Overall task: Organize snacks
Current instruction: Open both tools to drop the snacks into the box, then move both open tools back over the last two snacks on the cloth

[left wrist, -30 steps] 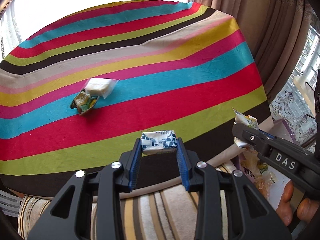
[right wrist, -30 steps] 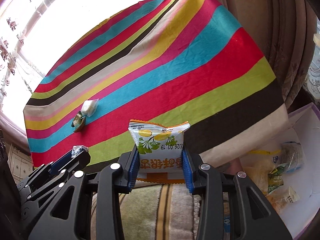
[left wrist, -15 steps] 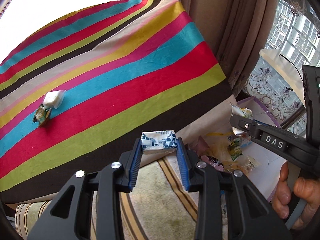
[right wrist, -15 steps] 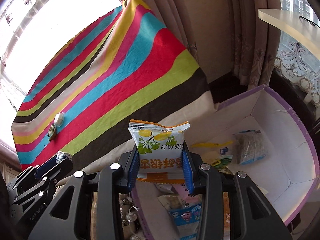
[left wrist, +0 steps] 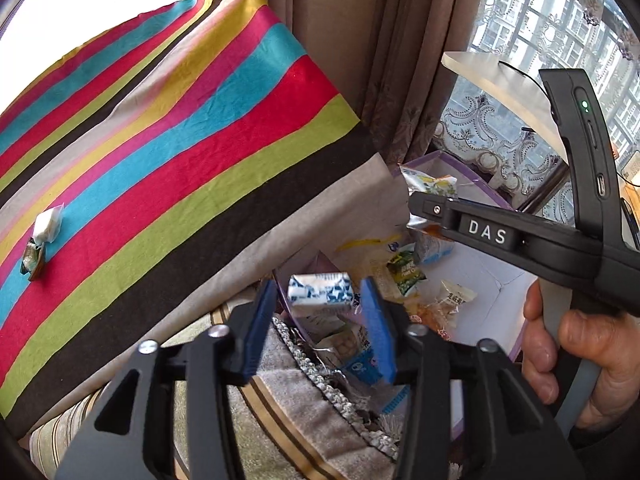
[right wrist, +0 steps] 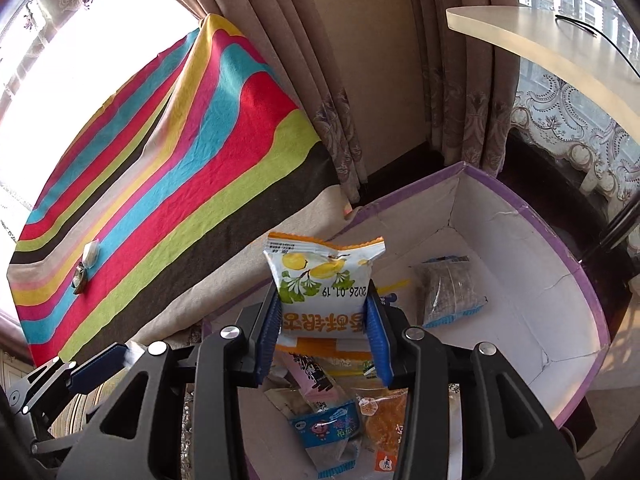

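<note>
My left gripper [left wrist: 318,304] hovers over the near edge of a purple-rimmed white box [left wrist: 486,196]. Its jaws are opening, and a small blue-and-white candy [left wrist: 320,292] hangs loose between the blue pads with a gap on each side. My right gripper [right wrist: 323,308] is above the same box [right wrist: 520,216]. Its jaws are opening too, but the pads still touch both sides of an upright white snack packet [right wrist: 324,276] printed with yellow fruit. That packet [left wrist: 430,186] also shows at the right gripper's tip in the left wrist view. Two small sweets [left wrist: 44,236] lie on the striped tablecloth [left wrist: 180,140].
Several snack packets lie in the box, among them a grey one [right wrist: 448,288] and a blue one [right wrist: 328,428]. Brown curtains [right wrist: 360,80] hang behind the table. A pale wooden shelf [right wrist: 540,40] juts out above the box. A hand [left wrist: 580,344] grips the right gripper's handle.
Both grippers swung right, from over the striped table to over the box. The left jaws widened and the candy came free of the pads. The right jaws widened slightly around the packet.
</note>
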`<move>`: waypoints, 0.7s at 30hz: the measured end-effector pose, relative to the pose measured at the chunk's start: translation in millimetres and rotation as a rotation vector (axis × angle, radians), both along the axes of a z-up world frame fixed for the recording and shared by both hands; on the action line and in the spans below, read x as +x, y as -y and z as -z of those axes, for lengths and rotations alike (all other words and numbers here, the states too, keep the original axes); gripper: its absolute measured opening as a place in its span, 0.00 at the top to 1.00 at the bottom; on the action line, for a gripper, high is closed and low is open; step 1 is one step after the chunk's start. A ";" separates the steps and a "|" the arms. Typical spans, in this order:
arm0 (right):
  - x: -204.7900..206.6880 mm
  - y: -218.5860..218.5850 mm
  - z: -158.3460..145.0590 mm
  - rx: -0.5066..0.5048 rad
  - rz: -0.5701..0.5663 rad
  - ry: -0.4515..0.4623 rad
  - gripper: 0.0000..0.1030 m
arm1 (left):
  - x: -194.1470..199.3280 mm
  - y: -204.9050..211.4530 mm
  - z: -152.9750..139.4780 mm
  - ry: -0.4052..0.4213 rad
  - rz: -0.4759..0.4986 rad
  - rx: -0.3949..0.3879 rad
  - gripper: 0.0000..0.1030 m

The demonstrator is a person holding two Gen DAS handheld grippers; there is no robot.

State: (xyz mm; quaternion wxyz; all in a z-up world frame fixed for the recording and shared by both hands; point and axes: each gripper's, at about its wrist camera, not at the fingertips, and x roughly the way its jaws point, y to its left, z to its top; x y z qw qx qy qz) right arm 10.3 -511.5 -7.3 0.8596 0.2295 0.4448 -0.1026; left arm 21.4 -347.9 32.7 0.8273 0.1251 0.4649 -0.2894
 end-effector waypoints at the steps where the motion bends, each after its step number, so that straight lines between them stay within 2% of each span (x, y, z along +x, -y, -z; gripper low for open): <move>1: 0.5 1.0 -0.1 -0.002 0.006 0.000 0.53 | -0.5 0.3 0.1 0.003 -0.001 0.001 0.39; 3: 0.1 1.4 -1.4 -0.007 0.014 0.002 0.44 | 0.8 -2.2 0.4 -0.002 -0.005 -0.003 0.37; 11: 1.5 -2.2 -5.9 -0.019 0.009 0.007 0.33 | 4.2 -7.0 -0.3 -0.013 -0.023 -0.014 0.33; 21: 4.2 -9.1 -5.4 -0.014 -0.011 -0.002 0.29 | 16.9 -27.4 0.4 -0.033 -0.096 -0.033 0.31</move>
